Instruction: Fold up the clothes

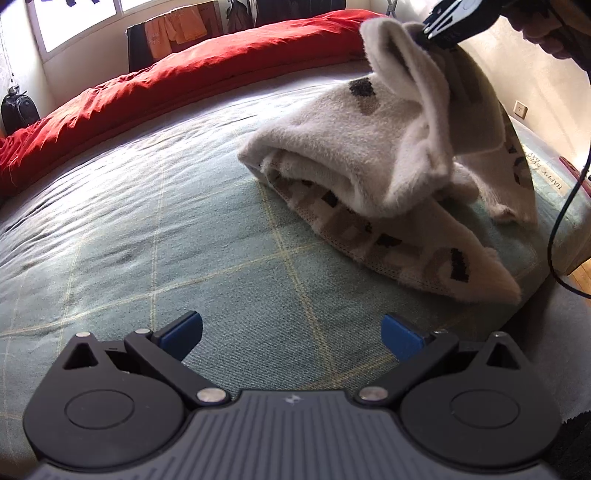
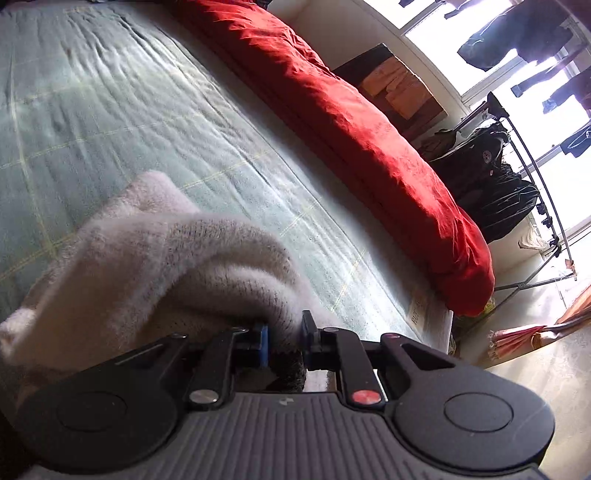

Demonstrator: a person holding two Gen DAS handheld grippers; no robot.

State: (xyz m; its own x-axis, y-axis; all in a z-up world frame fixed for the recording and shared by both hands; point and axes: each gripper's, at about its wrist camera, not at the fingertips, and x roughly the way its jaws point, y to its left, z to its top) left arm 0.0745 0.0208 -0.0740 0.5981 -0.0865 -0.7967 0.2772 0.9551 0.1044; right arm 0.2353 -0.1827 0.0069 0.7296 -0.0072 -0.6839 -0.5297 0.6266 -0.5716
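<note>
On the far right of the green checked bed (image 1: 155,229), the fuzzy cream sweater (image 1: 354,155) lay half-gathered, one edge clamped and lifted by the right tongs (image 2: 284,339) mid-fold, while the left tongs (image 1: 291,334) hovered apart, probably needed next to pin the near hem.

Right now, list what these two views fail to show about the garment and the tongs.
- Left wrist view: the right tongs have their tips buried in the cream sweater; the hand is cut by the edge.
- Right wrist view: the sweater is blurred and hides the bedspread beneath.
- Left wrist view: print at the bedspread's edge is too small.
</note>
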